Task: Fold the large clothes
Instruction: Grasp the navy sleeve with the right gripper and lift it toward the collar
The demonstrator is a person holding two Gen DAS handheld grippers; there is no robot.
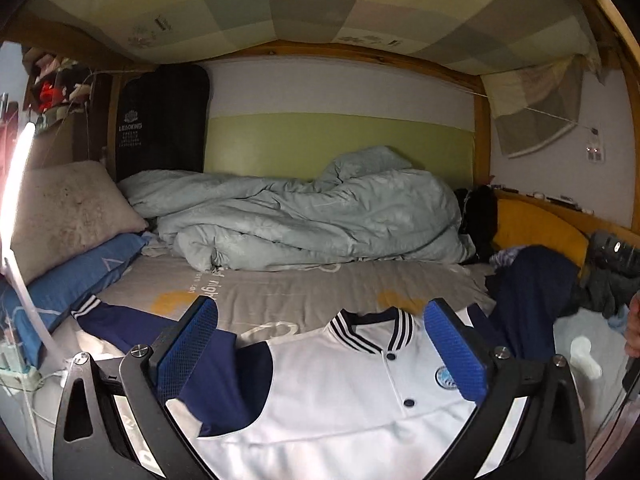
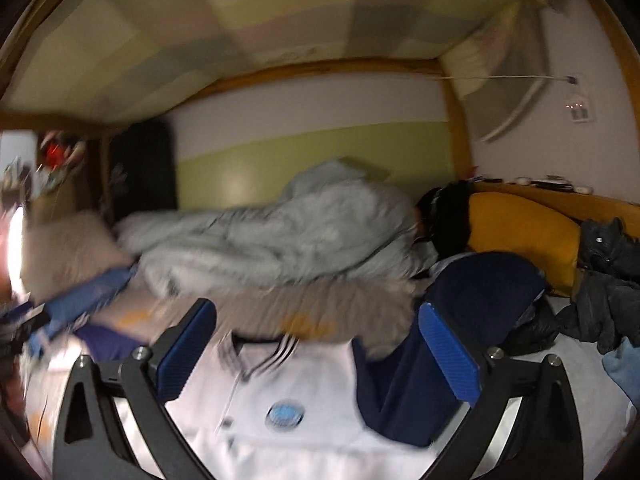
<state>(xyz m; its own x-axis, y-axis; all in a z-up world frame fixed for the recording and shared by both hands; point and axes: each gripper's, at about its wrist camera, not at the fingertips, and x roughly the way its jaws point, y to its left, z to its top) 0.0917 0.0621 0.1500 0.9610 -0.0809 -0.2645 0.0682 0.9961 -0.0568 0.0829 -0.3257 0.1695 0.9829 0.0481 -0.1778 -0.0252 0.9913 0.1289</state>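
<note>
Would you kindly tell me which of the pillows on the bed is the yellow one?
It is the mustard-yellow pillow at the right end of the bed against the wooden rail; the beige pillow and the blue pillow are stacked at the left end.

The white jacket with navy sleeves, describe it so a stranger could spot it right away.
On the bed's grey sheet, nearest the camera, in front of the crumpled pale green duvet, lies the jacket. Only it has a striped collar, dark snaps and a round blue badge.

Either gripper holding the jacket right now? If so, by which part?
Nothing is held. Left gripper and right gripper both stand wide open above the white and navy jacket, which lies flat on the bed, with no fabric between the pads.
</note>
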